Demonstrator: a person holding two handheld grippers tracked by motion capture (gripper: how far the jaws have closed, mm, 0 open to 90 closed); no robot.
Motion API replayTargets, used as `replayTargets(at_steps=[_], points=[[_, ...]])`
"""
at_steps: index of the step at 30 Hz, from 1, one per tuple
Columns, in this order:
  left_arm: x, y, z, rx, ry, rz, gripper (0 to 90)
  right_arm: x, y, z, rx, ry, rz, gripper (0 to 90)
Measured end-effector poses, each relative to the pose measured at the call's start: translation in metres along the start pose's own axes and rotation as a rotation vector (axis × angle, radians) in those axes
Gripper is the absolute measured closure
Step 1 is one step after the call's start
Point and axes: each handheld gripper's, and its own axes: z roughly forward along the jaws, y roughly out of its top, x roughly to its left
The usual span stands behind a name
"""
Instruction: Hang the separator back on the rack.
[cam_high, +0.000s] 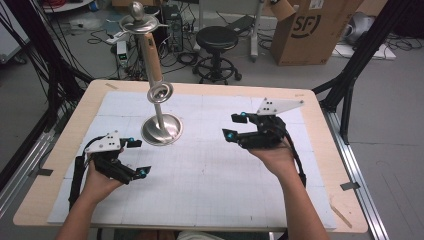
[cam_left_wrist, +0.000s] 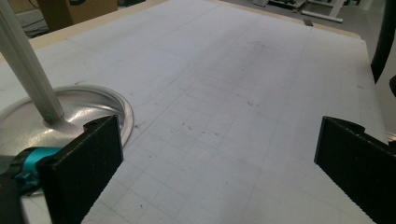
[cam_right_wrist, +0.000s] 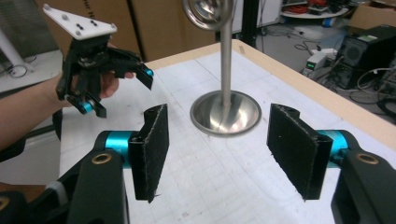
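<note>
While the metal stand (cam_high: 161, 129) sits left of centre, the left hand-held gripper (cam_high: 134, 157) and right hand-held gripper (cam_high: 235, 126) gape empty above the counter (cam_high: 320, 150).

Cardboard box (cam_high: 312, 30) on the floor beyond the desk: dark "SF" logo printed on its near face, letters set inside a curved mark. White label at the box's top edge, print too small to read. No other legible text.
</note>
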Motion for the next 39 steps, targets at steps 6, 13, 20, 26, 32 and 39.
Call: replayTargets(at_steps=[6,13,20,26,32,39], points=[[0.001,-0.001,0.002,0.008,0.000,-0.002,1.6,-0.007,-0.027,-0.003,0.003,-0.019,0.054,36.4],[0.002,-0.001,0.001,0.000,0.003,-0.009,1.6,-0.003,-0.050,-0.009,-0.012,-0.050,0.084,33.1],[0.002,0.000,0.002,-0.003,0.007,-0.003,1.7,-0.001,-0.074,-0.002,0.010,-0.040,0.117,30.6],[0.002,0.000,0.002,0.001,0.007,-0.006,1.6,-0.005,-0.080,-0.003,-0.020,-0.045,0.120,27.1],[0.003,0.000,0.001,-0.010,0.008,-0.014,1.7,-0.012,-0.088,0.004,0.016,-0.063,0.140,20.2],[0.002,0.000,0.002,-0.003,0.010,-0.005,1.6,-0.015,-0.092,0.008,0.038,-0.066,0.143,18.5]])
